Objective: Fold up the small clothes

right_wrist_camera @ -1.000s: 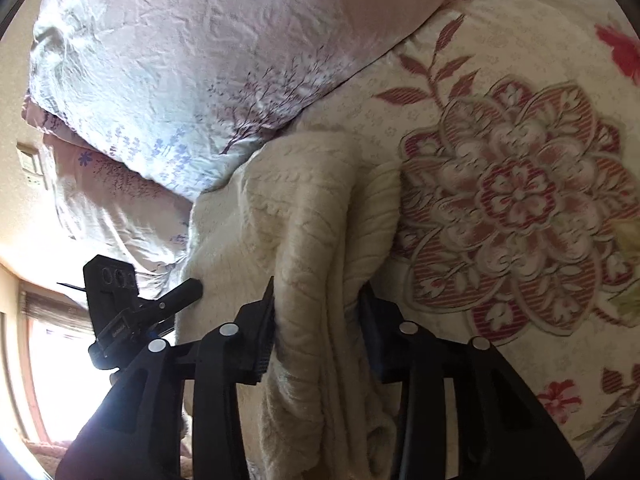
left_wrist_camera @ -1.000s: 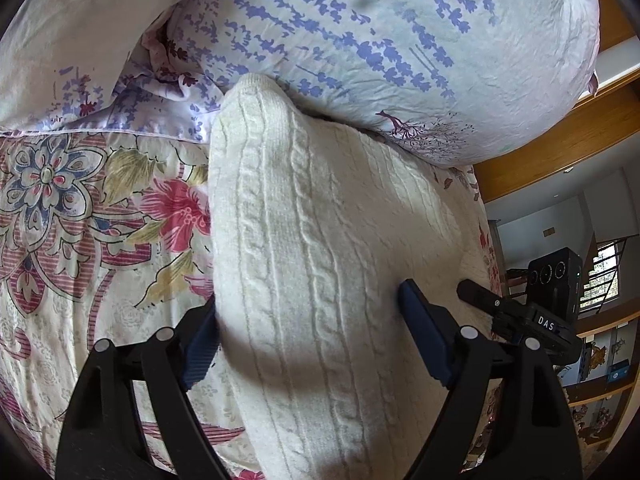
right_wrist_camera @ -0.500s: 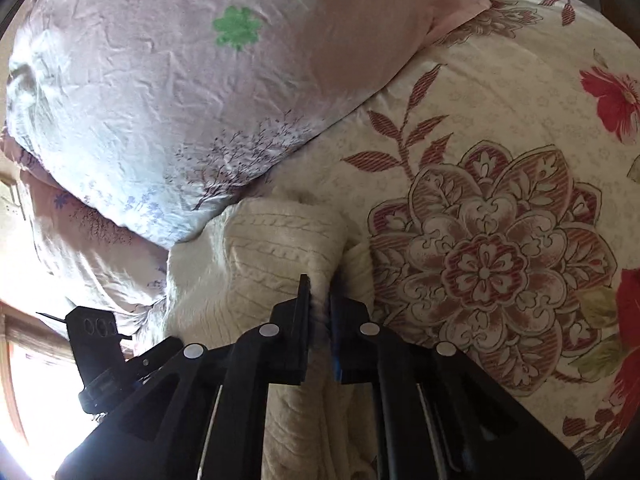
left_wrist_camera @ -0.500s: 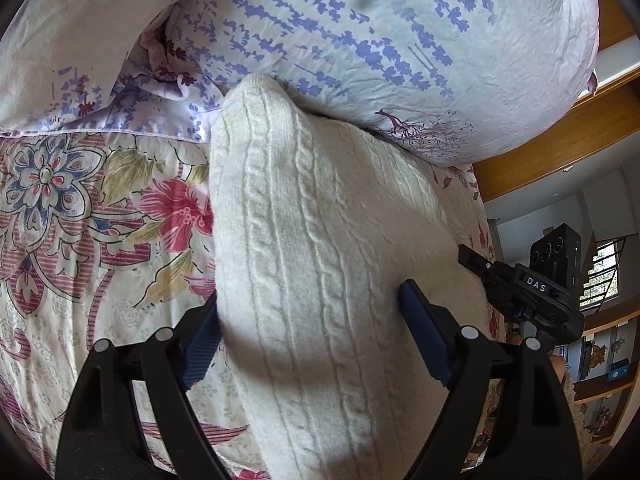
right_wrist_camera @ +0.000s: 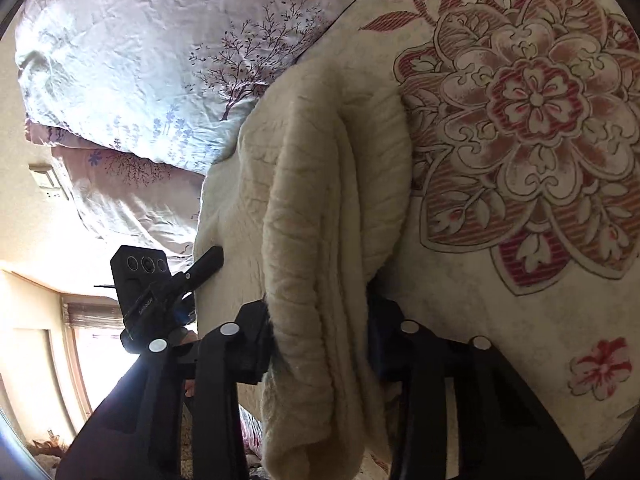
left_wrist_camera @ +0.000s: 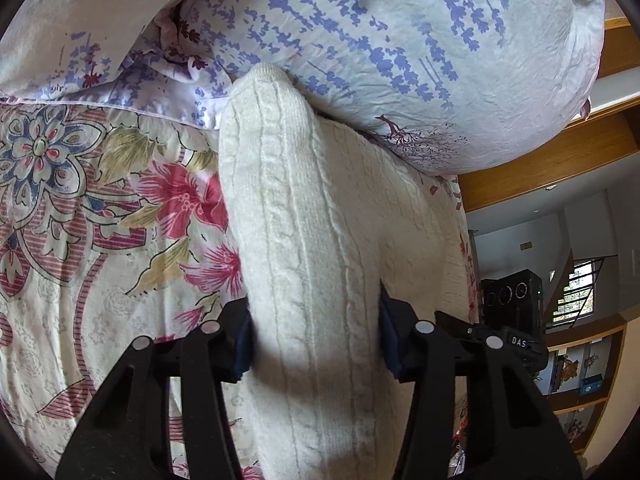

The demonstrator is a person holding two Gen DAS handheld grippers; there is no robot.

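A cream cable-knit garment (left_wrist_camera: 320,240) lies folded on a floral bedspread (left_wrist_camera: 80,220), its far end against the pillows. My left gripper (left_wrist_camera: 316,340) straddles the garment's near edge, jaws closed in on the thick fold. In the right wrist view the garment (right_wrist_camera: 320,200) shows as bunched layers. My right gripper (right_wrist_camera: 320,344) has its jaws around a thick bundle of those layers, pressing them on both sides. The other gripper's camera shows in each view: the right one (left_wrist_camera: 516,320), the left one (right_wrist_camera: 156,284).
Pillows with blue and purple prints (left_wrist_camera: 400,40) lie at the head of the bed, also in the right wrist view (right_wrist_camera: 160,60). A wooden bed frame (left_wrist_camera: 560,160) and shelves (left_wrist_camera: 580,380) are to the right. A bright window (right_wrist_camera: 92,360) is at lower left.
My left gripper's jaws have narrowed onto the garment. My right gripper, tightly shut half a second ago, now holds a thicker bundle with the jaws wider apart, closer to the bed.
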